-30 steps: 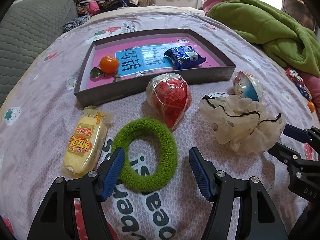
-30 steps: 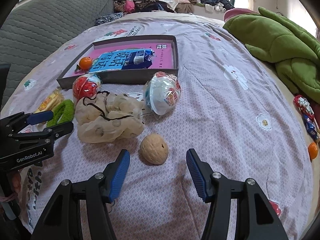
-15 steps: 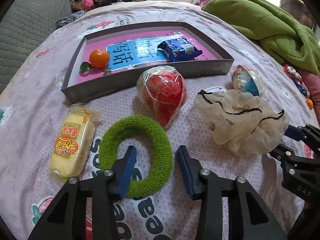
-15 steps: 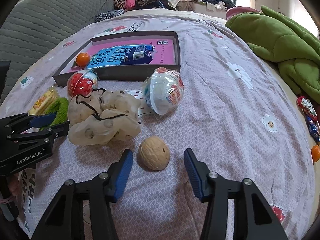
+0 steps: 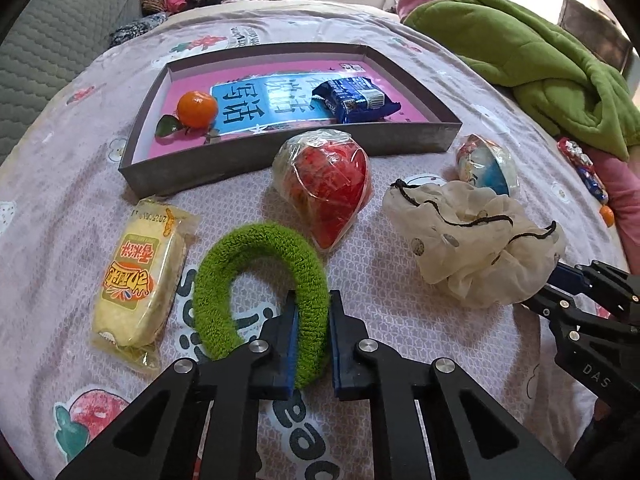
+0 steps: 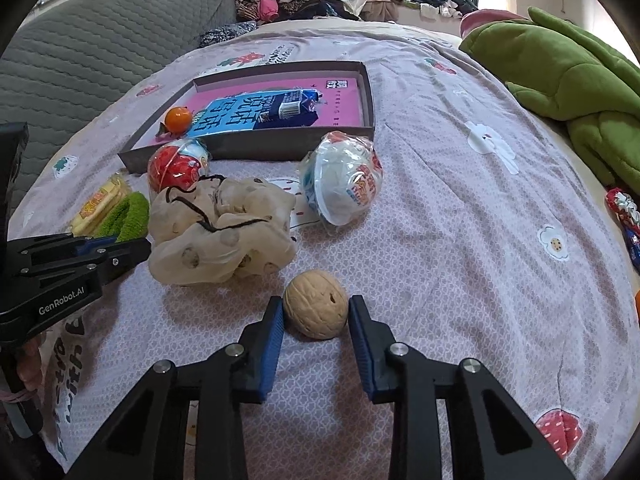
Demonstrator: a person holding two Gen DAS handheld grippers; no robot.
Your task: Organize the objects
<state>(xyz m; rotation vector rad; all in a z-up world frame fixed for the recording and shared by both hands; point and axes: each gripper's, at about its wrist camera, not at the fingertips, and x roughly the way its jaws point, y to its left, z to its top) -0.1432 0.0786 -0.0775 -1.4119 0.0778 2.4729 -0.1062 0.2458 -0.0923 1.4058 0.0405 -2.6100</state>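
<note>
My left gripper (image 5: 312, 320) is shut on the right side of a green fuzzy ring (image 5: 256, 268) that lies on the bed. My right gripper (image 6: 316, 312) has closed around a tan walnut-like ball (image 6: 316, 304), both pads touching its sides. A grey tray (image 5: 280, 156) with a pink floor holds a small orange (image 5: 197, 109) and a blue snack packet (image 5: 354, 98). In front of the tray lie a red wrapped egg (image 5: 324, 188), a yellow cake packet (image 5: 138, 276), a cream drawstring pouch (image 5: 472, 240) and a white-and-blue wrapped egg (image 6: 344, 182).
A green blanket (image 5: 532, 64) is heaped at the right. Candy wrappers (image 6: 624, 216) lie near the right bed edge. A grey quilted cushion (image 6: 100, 56) rises on the left, with piled clothes (image 6: 288, 0) at the far end.
Both grippers have closed: the left onto the green ring's right side, the right onto the walnut ball. Both moved slightly forward and down.
</note>
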